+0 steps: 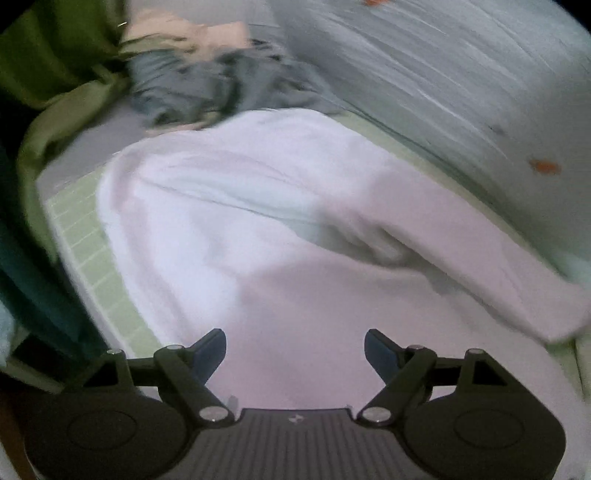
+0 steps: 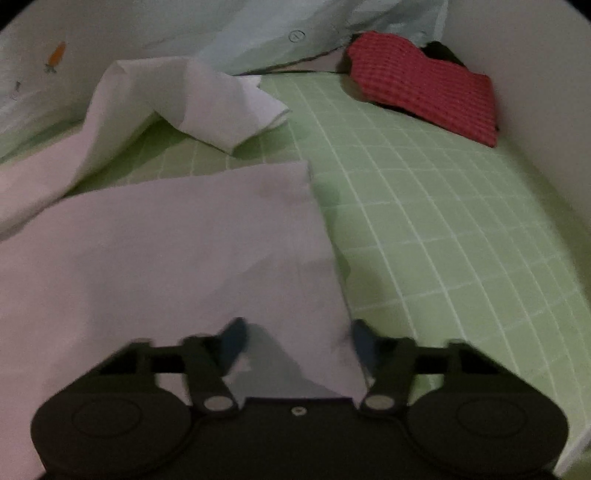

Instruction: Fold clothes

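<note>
A pale pink garment (image 1: 258,221) lies spread on a green grid mat (image 1: 85,236). In the left wrist view, one sleeve (image 1: 480,254) runs to the right. My left gripper (image 1: 295,350) is open just above the garment's near part, holding nothing. In the right wrist view the same pink garment (image 2: 166,251) covers the left half, with a sleeve (image 2: 192,96) bent over at the back. My right gripper (image 2: 297,343) is open, its jaws either side of the garment's near right corner edge.
A grey crumpled garment (image 1: 207,88) and a peach one (image 1: 184,31) lie beyond the pink one, green cloth (image 1: 55,66) at left. A folded red checked cloth (image 2: 424,85) lies at the mat's far right. Light printed bedding (image 2: 258,33) lies behind the mat (image 2: 443,221).
</note>
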The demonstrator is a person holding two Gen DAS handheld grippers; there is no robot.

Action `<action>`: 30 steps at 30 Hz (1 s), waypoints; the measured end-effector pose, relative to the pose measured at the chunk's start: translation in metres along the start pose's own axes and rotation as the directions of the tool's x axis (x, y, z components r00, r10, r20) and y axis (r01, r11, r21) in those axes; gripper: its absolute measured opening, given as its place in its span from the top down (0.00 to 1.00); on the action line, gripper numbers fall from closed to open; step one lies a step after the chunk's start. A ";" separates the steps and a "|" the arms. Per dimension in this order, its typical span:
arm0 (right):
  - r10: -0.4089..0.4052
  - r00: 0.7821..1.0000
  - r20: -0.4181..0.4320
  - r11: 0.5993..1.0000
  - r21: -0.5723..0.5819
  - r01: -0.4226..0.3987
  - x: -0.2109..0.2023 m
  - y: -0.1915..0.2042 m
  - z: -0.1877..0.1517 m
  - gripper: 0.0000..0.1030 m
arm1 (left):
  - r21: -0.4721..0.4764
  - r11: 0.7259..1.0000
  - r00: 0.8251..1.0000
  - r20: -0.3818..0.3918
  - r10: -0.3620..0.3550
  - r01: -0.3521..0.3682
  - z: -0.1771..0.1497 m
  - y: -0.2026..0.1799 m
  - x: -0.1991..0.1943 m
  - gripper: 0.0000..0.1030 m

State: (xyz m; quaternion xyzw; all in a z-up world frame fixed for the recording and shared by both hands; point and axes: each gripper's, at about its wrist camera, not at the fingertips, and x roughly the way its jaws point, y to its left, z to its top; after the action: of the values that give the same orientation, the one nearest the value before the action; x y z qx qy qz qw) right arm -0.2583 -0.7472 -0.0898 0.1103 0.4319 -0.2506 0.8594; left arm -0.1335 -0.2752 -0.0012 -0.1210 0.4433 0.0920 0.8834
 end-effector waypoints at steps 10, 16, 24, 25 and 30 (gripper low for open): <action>-0.030 0.999 -0.025 0.998 -0.048 0.028 -0.011 -0.028 -0.008 0.94 | 0.131 0.991 0.999 -0.016 -0.032 0.034 0.004 -0.071 0.023 0.20; -0.056 0.994 0.096 0.997 0.057 0.051 -0.013 -0.032 0.039 0.38 | 0.089 0.996 0.998 -0.058 -0.006 0.012 0.023 -0.074 0.047 0.20; 0.179 0.966 0.189 0.904 0.356 -0.237 0.066 -0.027 0.121 0.32 | -0.009 1.000 0.994 -0.113 -0.005 0.004 0.055 -0.083 0.101 0.19; 0.185 0.965 0.186 0.899 0.364 -0.243 0.078 -0.024 0.129 0.32 | -0.010 1.000 0.992 -0.122 0.002 -0.003 0.058 -0.086 0.108 0.19; 0.222 0.963 0.155 0.854 0.445 -0.269 0.124 -0.012 0.158 0.37 | 0.009 1.000 0.989 -0.146 0.001 0.000 0.063 -0.095 0.130 0.19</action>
State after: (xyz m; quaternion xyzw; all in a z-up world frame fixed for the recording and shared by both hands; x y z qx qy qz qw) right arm -0.0939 -0.8632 -0.0927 0.3533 0.2993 -0.2397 0.8533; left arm 0.0167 -0.3404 -0.0566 -0.1235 0.5071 0.0813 0.8491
